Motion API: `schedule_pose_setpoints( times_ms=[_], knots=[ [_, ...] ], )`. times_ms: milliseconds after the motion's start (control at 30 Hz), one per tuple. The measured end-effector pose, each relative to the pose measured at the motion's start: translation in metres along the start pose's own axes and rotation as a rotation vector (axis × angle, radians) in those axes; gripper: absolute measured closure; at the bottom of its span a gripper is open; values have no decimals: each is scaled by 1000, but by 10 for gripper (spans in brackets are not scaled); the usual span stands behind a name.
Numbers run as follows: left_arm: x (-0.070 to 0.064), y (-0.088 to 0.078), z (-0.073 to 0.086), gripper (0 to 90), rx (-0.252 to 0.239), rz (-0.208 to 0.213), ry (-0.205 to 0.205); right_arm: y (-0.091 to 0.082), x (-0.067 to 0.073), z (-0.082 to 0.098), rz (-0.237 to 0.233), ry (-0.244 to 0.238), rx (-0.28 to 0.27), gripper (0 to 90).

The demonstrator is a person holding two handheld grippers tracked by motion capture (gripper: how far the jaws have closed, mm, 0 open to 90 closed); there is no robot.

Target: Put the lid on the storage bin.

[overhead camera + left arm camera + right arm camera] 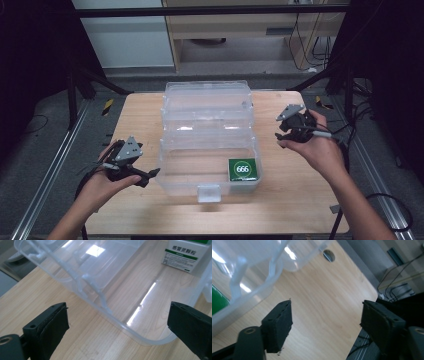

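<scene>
A clear plastic storage box (pixel 161 165) stands in the middle of the wooden table (pixel 300 200), its lid (pixel 207 100) folded open toward the far side. A small green and white carton marked 666 (pixel 243 169) lies inside at the near right corner. My left gripper (pixel 150 176) hovers just left of the box, jaws open and pointing at its wall. In the left gripper view the left gripper (pixel 117 312) frames the box rim (pixel 140 338) and the carton (pixel 183 257). My right gripper (pixel 280 129) hangs to the right of the box, open, nothing between its jaws (pixel 327 307).
The table's rounded far right corner and a cable hole (pixel 329 255) lie beyond the box. Metal rails (pixel 50 170) run along the floor on both sides. Cables (pixel 395 205) trail at the right. Bare wood lies on each side of the box.
</scene>
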State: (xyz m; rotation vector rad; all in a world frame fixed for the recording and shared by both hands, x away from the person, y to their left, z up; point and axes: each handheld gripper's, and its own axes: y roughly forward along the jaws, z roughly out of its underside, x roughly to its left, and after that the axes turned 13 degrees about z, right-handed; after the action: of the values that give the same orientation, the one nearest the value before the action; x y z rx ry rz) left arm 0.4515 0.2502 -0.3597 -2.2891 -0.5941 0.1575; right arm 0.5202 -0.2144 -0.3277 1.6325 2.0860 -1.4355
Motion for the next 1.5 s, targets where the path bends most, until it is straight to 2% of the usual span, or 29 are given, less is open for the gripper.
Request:
schedule_pose_setpoints(
  times_ms=[67,133,167,200,233,267,400,433,467,567,633,700,733,833,867,900,1000,1200,1267,1333,1500],
  knots=[
    [-3,0,-7,29,15,31,12,-4,-8,-12,-8,-10,-25,310],
    [-5,0,-10,33,25,40,27,-6,-11,-17,-19,-19,-38,329],
    [-9,1,-16,38,52,62,57,-12,-15,-29,-45,-35,-74,360],
    [-9,1,-16,42,52,62,57,-12,-15,-29,-45,-35,-74,360],
    [-12,2,-18,42,67,73,72,-16,-17,-39,-76,-53,-104,393],
    [-17,4,-21,40,84,80,86,-17,-17,-42,-84,-60,-111,401],
    [-28,7,-25,39,95,105,110,-22,-13,-56,-142,-93,-150,472],
    [-28,7,-25,37,95,105,110,-22,-13,-56,-142,-93,-150,472],
    [-34,8,-26,37,97,125,119,-24,-8,-64,-155,-126,-171,518],
    [-39,11,-26,53,101,134,130,-26,-2,-75,-173,-179,-191,577],
    [-45,15,-28,60,115,156,147,-25,4,-82,-194,-219,-201,606],
    [-46,17,-29,71,113,166,154,-24,7,-85,-197,-238,-202,618],
    [-47,20,-31,98,117,181,165,-21,14,-93,-211,-282,-206,655],
    [-46,25,-32,142,125,193,164,-16,18,-100,-222,-304,-212,671],
    [-44,28,-31,142,134,201,164,-14,20,-102,-226,-308,-211,673],
    [-43,31,-30,186,143,205,162,-8,23,-108,-230,-330,-200,671],
    [-42,40,-27,232,180,245,169,2,28,-116,-237,-368,-191,666],
    [-46,47,-25,270,208,256,188,16,38,-126,-260,-414,-169,647],
    [-47,51,-24,303,219,271,195,25,43,-129,-264,-437,-155,652],
    [-47,53,-23,338,223,272,196,27,44,-130,-273,-438,-151,656],
    [-46,60,-19,400,253,294,203,35,46,-130,-291,-462,-130,705]
  ],
)
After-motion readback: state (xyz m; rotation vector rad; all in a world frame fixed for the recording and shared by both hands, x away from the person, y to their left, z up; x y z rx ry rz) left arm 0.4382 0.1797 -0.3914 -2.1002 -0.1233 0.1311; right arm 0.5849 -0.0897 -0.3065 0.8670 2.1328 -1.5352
